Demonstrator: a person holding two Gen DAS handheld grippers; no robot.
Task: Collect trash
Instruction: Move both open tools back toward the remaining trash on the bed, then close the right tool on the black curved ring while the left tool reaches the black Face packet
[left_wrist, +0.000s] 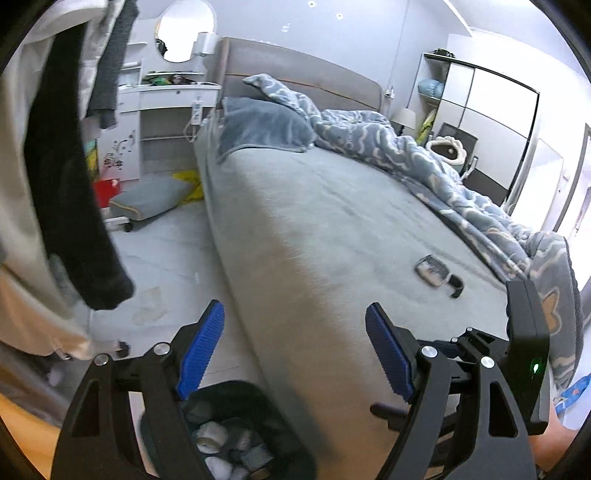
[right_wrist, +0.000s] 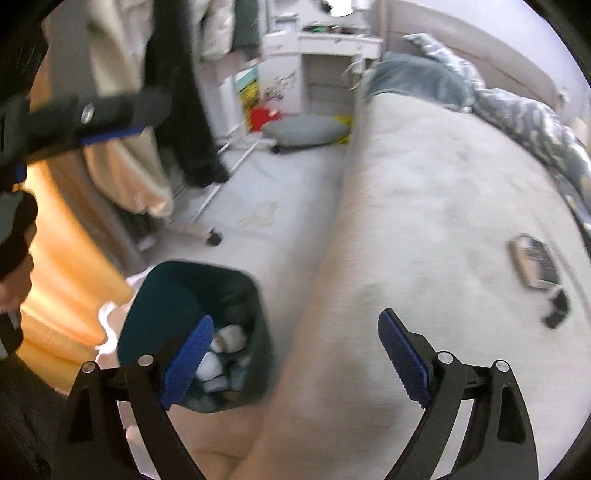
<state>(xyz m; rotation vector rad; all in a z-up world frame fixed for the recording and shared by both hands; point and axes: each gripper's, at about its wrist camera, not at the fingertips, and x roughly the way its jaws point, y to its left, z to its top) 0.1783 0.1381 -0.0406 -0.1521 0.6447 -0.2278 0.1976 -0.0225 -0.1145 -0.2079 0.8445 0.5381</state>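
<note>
A dark trash bin (right_wrist: 177, 295) stands on the floor beside the bed, holding several white crumpled pieces of trash (right_wrist: 229, 339); it also shows at the bottom of the left wrist view (left_wrist: 236, 398). A flat grey wrapper-like item (left_wrist: 430, 269) with a small black piece (left_wrist: 456, 286) lies on the grey bed sheet, also in the right wrist view (right_wrist: 532, 264). My left gripper (left_wrist: 295, 332) is open and empty above the bed edge. My right gripper (right_wrist: 295, 343) is open and empty, between bin and bed. A pale item (left_wrist: 149, 306) lies on the floor.
The bed (left_wrist: 314, 206) has a blue patterned duvet (left_wrist: 424, 155) bunched on its right. Hanging clothes (left_wrist: 62, 166) on a wheeled rack (right_wrist: 207, 206) stand on the left. A grey cushion (left_wrist: 147, 197), a red box (left_wrist: 105, 190) and a white dresser (left_wrist: 166, 99) are further back.
</note>
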